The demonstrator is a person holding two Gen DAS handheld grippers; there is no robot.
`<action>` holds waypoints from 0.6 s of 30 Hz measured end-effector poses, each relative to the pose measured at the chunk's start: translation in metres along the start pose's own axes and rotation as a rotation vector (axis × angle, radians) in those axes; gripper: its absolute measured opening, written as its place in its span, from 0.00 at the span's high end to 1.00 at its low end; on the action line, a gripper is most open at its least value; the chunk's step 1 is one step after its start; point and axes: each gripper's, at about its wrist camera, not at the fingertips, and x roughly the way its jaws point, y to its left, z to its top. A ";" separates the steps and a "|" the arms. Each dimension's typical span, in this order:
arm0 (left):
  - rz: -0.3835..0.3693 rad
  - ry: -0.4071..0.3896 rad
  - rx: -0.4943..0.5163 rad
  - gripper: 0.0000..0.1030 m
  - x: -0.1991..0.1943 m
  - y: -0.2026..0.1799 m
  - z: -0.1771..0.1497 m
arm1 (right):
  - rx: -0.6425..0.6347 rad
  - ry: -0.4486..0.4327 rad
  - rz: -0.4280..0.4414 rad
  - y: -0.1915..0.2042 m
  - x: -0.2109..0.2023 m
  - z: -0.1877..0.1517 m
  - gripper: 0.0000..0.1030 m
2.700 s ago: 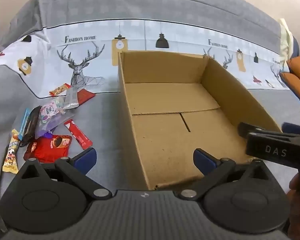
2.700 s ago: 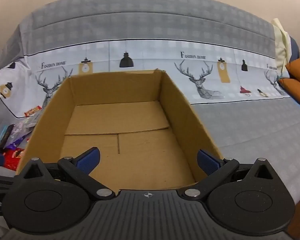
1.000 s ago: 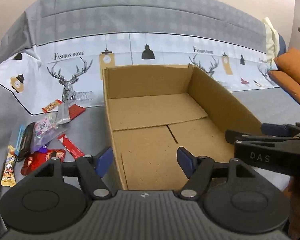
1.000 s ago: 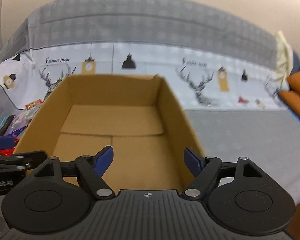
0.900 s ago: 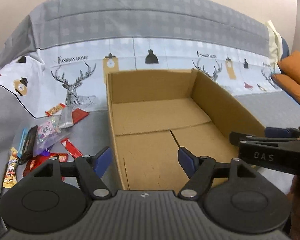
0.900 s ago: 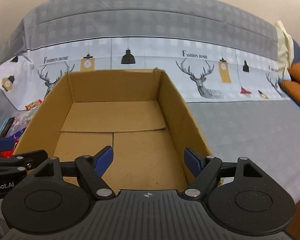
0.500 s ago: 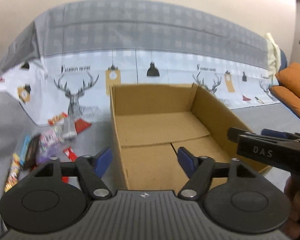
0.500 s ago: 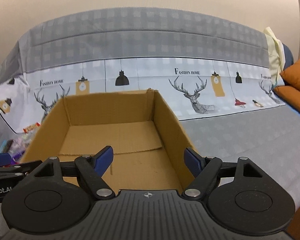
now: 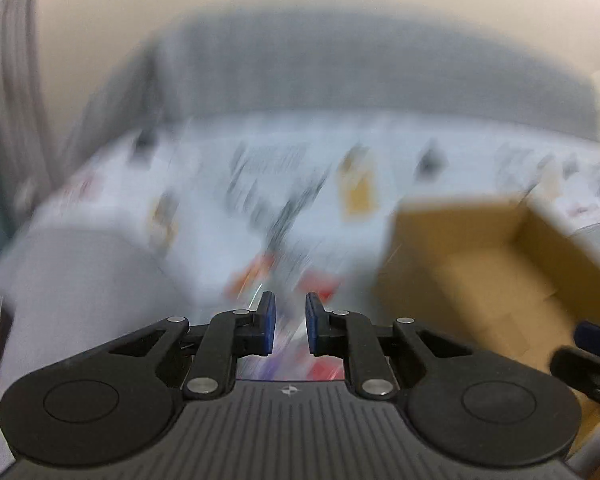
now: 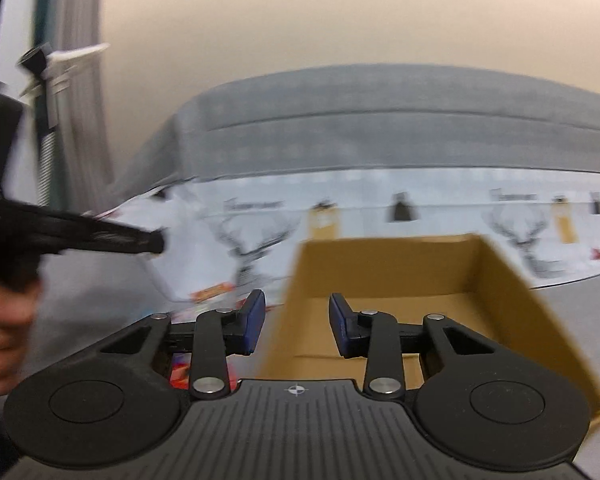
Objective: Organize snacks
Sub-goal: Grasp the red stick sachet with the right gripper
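Two grippers are in view over a bed spread with a deer-print sheet [image 10: 260, 240]. At far left of the right wrist view, the person's left hand [image 10: 4, 320] holds its tool, whose dark arm reaches out level over the sheet; hand and arm are smeared by motion.

Left wrist view: heavily blurred. The left gripper [image 9: 290, 330] has its blue pads [image 9: 269, 328] drawn close, a narrow gap showing between them, nothing visibly between. Past the fingertips lies the snack pile [image 9: 276, 280], readable only as red, orange and purple smears on the sheet; single packets cannot be told apart. To the right of the pile sits the cardboard box [image 9: 480, 260], open-topped, only bare floor showing in the part in view. At the lower right edge of this view the dark tip of the right tool shows.

Right wrist view: sharper. The right gripper [image 10: 297, 326] has its pads [image 10: 254, 320] parted moderately, nothing between them. Its left pad lies over the sheet near an orange packet [image 10: 214, 290]; its right pad lies over the box [image 10: 400, 272]. A red wrapper [image 10: 180, 368] shows under the left linkage. The near left corner of the box falls between the two pads.
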 end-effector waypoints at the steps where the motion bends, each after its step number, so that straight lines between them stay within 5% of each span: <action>1: -0.006 -0.001 -0.065 0.83 0.001 0.012 0.000 | -0.006 0.015 0.019 0.011 0.007 -0.001 0.63; 3: -0.034 -0.007 -0.121 0.83 0.005 0.026 -0.003 | -0.044 0.055 0.035 0.034 0.020 -0.007 0.63; 7: 0.001 0.047 -0.052 0.83 0.026 0.028 -0.017 | -0.093 0.136 -0.004 0.066 0.055 -0.018 0.63; 12: -0.027 0.056 -0.097 0.83 0.036 0.044 -0.019 | -0.112 0.248 -0.086 0.079 0.098 -0.038 0.63; 18: -0.075 0.124 -0.211 0.83 0.053 0.056 -0.024 | -0.162 0.280 -0.144 0.095 0.157 -0.057 0.59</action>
